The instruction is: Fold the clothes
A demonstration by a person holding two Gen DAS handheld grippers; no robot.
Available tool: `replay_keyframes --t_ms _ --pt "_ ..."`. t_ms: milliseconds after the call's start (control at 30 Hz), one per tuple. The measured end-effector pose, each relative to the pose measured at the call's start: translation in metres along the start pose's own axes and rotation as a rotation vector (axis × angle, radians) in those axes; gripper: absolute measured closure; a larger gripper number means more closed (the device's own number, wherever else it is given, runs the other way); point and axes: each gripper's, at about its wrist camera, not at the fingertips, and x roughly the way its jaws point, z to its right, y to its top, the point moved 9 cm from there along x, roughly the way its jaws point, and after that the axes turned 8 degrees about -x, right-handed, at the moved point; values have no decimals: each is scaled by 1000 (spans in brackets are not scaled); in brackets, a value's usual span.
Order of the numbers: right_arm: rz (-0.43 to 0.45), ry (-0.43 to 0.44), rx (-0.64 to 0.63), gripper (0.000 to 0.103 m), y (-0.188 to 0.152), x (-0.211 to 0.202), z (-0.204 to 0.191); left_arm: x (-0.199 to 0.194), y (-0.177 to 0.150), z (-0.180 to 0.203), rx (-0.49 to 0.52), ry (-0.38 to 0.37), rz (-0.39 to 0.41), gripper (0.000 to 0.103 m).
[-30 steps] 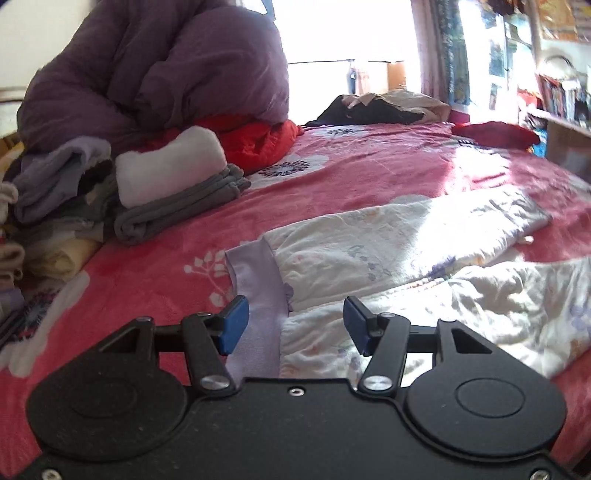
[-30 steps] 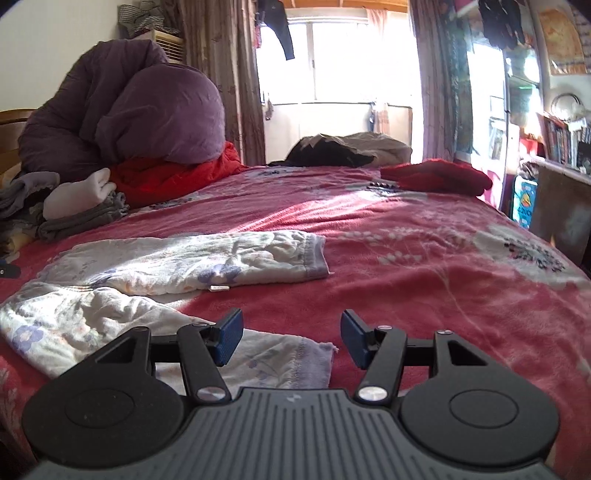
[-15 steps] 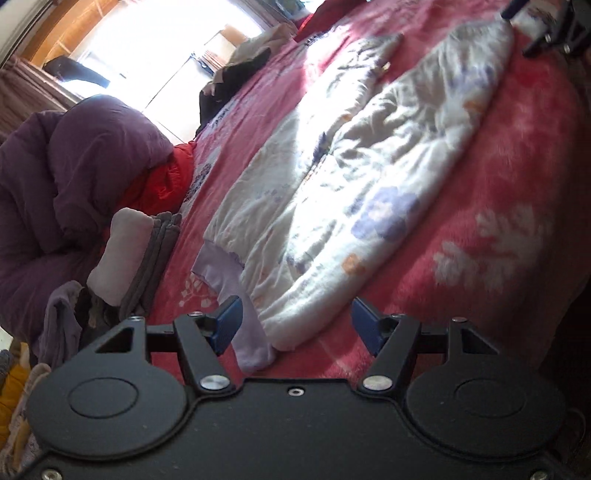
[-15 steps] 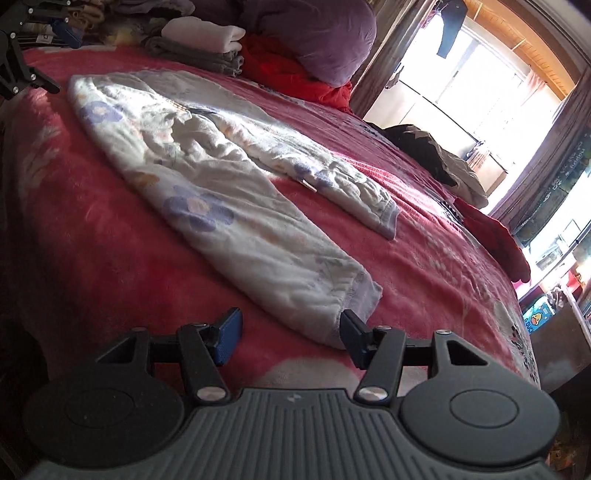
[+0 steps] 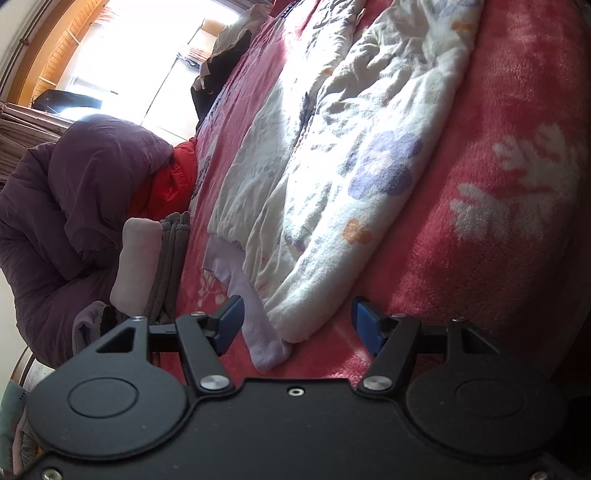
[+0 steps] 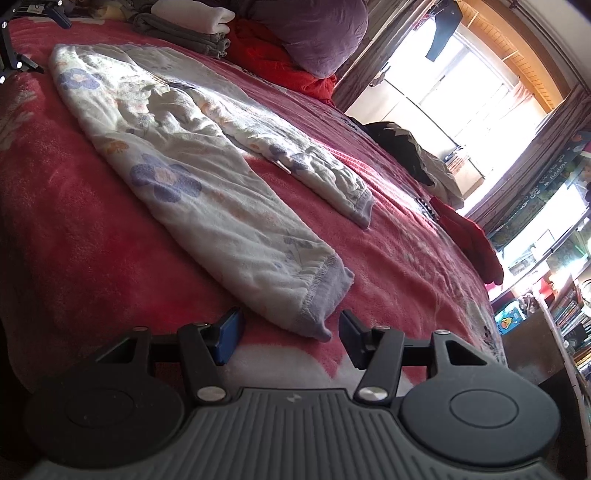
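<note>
Red bed (image 6: 399, 258) carries the floral pyjama trousers (image 6: 192, 177) spread flat, waistband toward 10 o'clock in the right view; left gripper (image 5: 297, 325) and right gripper (image 6: 291, 332) jaws gape wide at waistband and cuff

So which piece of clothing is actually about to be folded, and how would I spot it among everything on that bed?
Start from the big red fleece blanket covering the bed. Spread flat along its near edge lies a pair of white flannel pyjama trousers with purple flowers, both legs stretched out, their lilac cuffs nearest the right gripper. Unlike the folded grey and white stack beyond them, they lie unfolded.
</note>
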Motion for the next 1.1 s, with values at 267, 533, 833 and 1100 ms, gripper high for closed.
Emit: replay_keyframes --t_ms 267,533,833,1100 --pt "58 -37 -38 58 6 0 1 5 3 -3 -22 4 12 49" --pt "118 -21 124 83 12 -7 25 -2 17 -33 -219 6 105 85" --pt "227 -57 380 89 33 4 74 3 41 -85 -551 69 211 90" --pt "256 -96 479 90 60 47 109 41 54 -119 -743 101 194 100"
